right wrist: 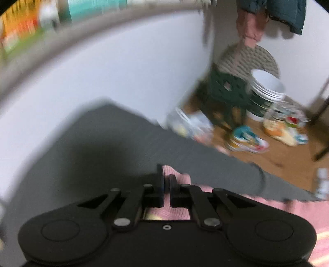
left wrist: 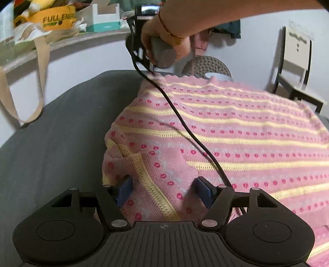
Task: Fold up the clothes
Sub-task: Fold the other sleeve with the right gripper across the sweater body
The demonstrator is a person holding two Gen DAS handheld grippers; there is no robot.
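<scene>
My left gripper [left wrist: 163, 192] stands released, its jaws straddling a fold of the pink sweater [left wrist: 226, 127]. My right gripper [right wrist: 167, 182] is clenched on the sweater's far edge, over the grey bed [right wrist: 115, 139].

A lived-in room of a home; a grey bed cover [left wrist: 61, 133] lies against a pale wall; a cluttered shelf [left wrist: 67, 41] carries boxes and a cloth bag; clothes [right wrist: 287, 14] hang on the wall; shoes [right wrist: 246, 139] and buckets [right wrist: 265, 90] crowd the wooden floor [right wrist: 287, 162]; a chair [left wrist: 296, 67] stands nearby.
</scene>
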